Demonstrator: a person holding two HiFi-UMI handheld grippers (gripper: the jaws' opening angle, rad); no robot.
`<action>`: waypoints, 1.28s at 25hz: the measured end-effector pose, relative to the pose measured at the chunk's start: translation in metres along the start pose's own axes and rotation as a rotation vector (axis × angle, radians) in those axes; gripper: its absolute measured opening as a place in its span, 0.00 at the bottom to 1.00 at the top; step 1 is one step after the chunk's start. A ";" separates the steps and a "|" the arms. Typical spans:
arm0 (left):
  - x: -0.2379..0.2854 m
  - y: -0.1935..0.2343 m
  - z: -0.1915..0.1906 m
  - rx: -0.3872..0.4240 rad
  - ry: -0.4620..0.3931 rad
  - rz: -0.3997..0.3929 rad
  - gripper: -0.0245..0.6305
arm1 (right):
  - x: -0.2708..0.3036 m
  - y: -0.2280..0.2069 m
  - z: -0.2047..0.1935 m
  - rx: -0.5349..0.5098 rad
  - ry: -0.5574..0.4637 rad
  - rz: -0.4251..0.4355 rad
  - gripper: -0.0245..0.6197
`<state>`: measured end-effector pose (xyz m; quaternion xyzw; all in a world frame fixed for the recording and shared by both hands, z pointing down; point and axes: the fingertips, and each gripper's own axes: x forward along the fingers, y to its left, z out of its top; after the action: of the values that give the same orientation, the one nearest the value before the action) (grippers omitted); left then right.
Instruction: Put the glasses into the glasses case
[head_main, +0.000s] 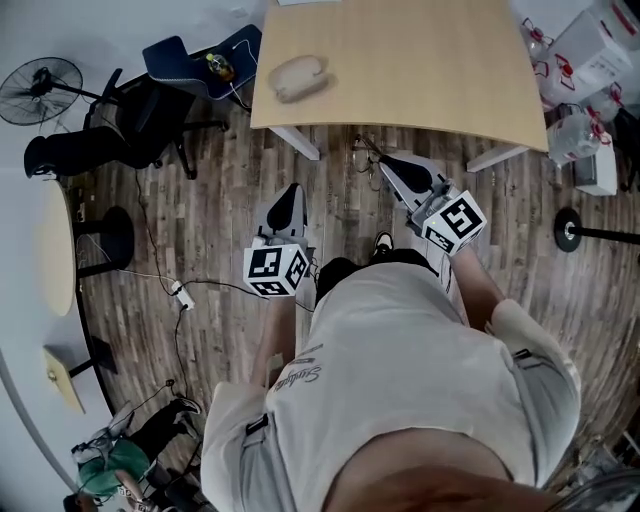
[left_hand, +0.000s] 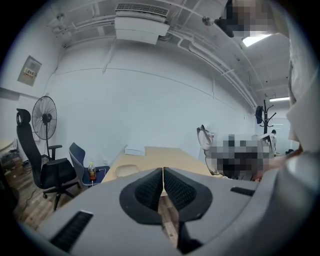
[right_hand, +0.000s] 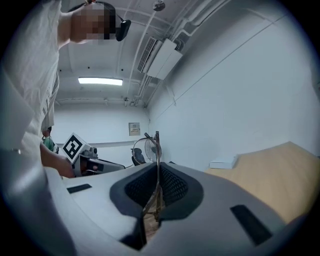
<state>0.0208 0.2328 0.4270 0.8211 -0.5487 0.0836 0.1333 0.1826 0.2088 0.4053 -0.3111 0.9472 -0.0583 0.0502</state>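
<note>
Up on the head view: standing on the wooden floor (head_main: 230, 170), short of the near edge of the bench (head_main: 420, 70). Carrying the glasses (head_main: 361, 151) in the right gripper (head_main: 386, 165), out in the air just on the near side of that edge, not yet over the top. Across to the bench's left for the glasses case (head_main: 300, 77), lying alone, apparently closed, well apart from the glasses. Holding the left gripper (head_main: 293, 190) nearer and to the left, over the floor, with nothing in it.

Into the left gripper view: showing jaws pressed together, pad to pad, nothing between. Beyond them, the case on the bench's left side, and the glasses hanging up to the right.

Now the right gripper view: showing jaws clamped narrow on the thin frame of the glasses, gripped edge-on, rims poking up past the tips. Bench off to the right, the left gripper's marker cube (right_hand: 74, 146) off to the left.

Reads as the carry step, glasses on the way to the case. Next, probably: bring both grippers in over the bench's left, part the left jaws to open and steady the case if truly shut, then lower the glasses in without twisting the frame.
</note>
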 end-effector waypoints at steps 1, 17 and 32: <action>0.002 -0.001 0.000 0.008 0.006 0.009 0.06 | 0.002 -0.004 -0.002 0.015 0.008 0.005 0.05; 0.073 0.086 0.014 -0.038 0.007 -0.013 0.06 | 0.099 -0.054 -0.008 0.007 0.063 -0.017 0.05; 0.161 0.206 0.078 -0.020 -0.052 -0.128 0.06 | 0.224 -0.090 0.017 -0.066 0.077 -0.121 0.05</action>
<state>-0.1086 -0.0076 0.4244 0.8551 -0.4990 0.0482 0.1323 0.0579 0.0025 0.3881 -0.3669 0.9293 -0.0421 -0.0004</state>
